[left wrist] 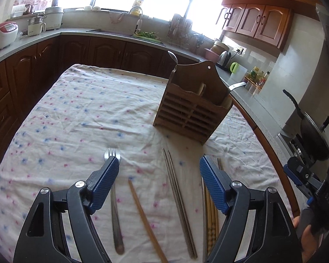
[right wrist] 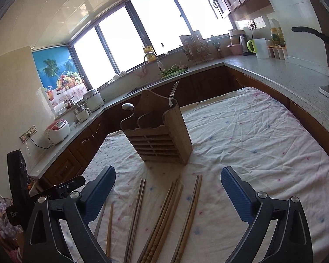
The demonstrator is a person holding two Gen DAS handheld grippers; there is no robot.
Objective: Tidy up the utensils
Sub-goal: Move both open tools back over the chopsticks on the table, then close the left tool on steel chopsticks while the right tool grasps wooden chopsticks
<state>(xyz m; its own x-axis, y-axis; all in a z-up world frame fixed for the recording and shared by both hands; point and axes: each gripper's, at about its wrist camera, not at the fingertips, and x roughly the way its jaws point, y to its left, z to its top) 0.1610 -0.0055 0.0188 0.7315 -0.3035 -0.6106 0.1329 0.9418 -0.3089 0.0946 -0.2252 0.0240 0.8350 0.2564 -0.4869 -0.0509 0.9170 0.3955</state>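
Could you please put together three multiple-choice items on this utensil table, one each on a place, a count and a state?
1. Where does the loose fork lie?
A. On the cloth, left of the chopsticks
B. Inside the holder
C. On the counter

2. How many utensils stick up out of the wooden holder?
A. None
B. Two
C. Five

3. How do the right gripper jaws stand?
A. Shut on a chopstick
B. Open, holding nothing
C. Shut on a fork

Answers:
1 A: the left wrist view shows it flat on the cloth beside the single wooden chopstick.
2 B: a spoon and a second fork rise from it.
3 B: the blue pads are wide apart above the chopsticks.
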